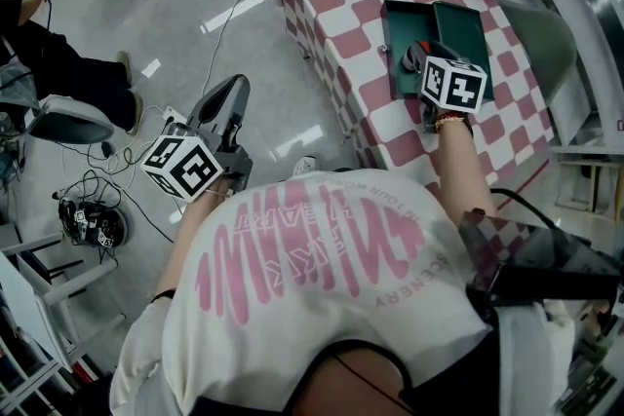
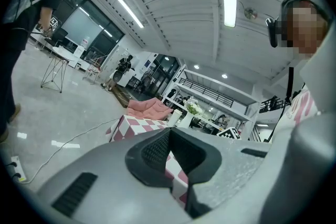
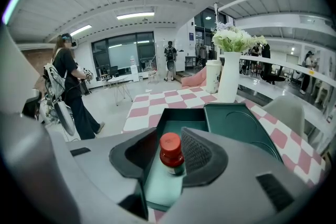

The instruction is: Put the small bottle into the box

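Note:
A small bottle (image 3: pixel 171 153) with a red cap stands upright on the floor of the open dark-green box (image 3: pixel 185 114). It is between the jaws of my right gripper (image 3: pixel 167 136). The right pad is close against the bottle and a gap shows on its left side, so the jaws stand open around it. In the head view the right gripper (image 1: pixel 415 58) reaches into the box (image 1: pixel 402 22) on the checkered table (image 1: pixel 331 5), and the bottle is hidden there. My left gripper (image 1: pixel 230 97) hangs off the table over the floor. Its jaws (image 2: pixel 169 132) are shut with nothing in them.
The box's lid (image 3: pixel 239 126) lies open to the right. A white vase of flowers (image 3: pixel 229 78) and a white cup (image 3: pixel 212 76) stand at the table's far end. A grey chair (image 1: pixel 538 36) is beside the table. A person (image 3: pixel 69 93) stands at the left. Cables (image 1: pixel 93 185) lie on the floor.

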Action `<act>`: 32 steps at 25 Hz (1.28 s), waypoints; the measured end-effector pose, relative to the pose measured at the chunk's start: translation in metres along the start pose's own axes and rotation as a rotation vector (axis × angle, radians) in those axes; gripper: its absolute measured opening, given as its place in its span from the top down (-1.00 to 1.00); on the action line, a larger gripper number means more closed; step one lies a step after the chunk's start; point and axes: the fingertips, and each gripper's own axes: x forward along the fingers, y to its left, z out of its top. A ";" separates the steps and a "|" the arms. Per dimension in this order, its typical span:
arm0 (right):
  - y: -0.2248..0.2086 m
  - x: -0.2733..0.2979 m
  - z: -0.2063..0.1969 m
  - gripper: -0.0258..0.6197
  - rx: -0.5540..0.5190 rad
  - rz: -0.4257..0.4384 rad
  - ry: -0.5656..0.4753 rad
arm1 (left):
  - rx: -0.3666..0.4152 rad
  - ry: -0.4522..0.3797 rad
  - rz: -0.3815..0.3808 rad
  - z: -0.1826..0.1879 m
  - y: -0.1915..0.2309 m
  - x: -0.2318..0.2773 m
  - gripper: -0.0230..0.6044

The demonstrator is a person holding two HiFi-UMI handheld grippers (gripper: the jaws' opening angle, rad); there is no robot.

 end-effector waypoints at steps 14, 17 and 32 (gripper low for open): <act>0.012 -0.030 0.015 0.76 -0.013 0.008 -0.055 | 0.016 0.013 -0.057 0.004 -0.010 0.018 0.90; 0.014 -0.044 0.028 0.81 -0.004 0.006 -0.105 | 0.022 0.016 -0.082 0.006 -0.014 0.027 0.91; 0.003 -0.129 0.086 0.90 0.052 -0.011 -0.382 | 0.062 0.048 -0.227 0.016 -0.053 0.078 0.91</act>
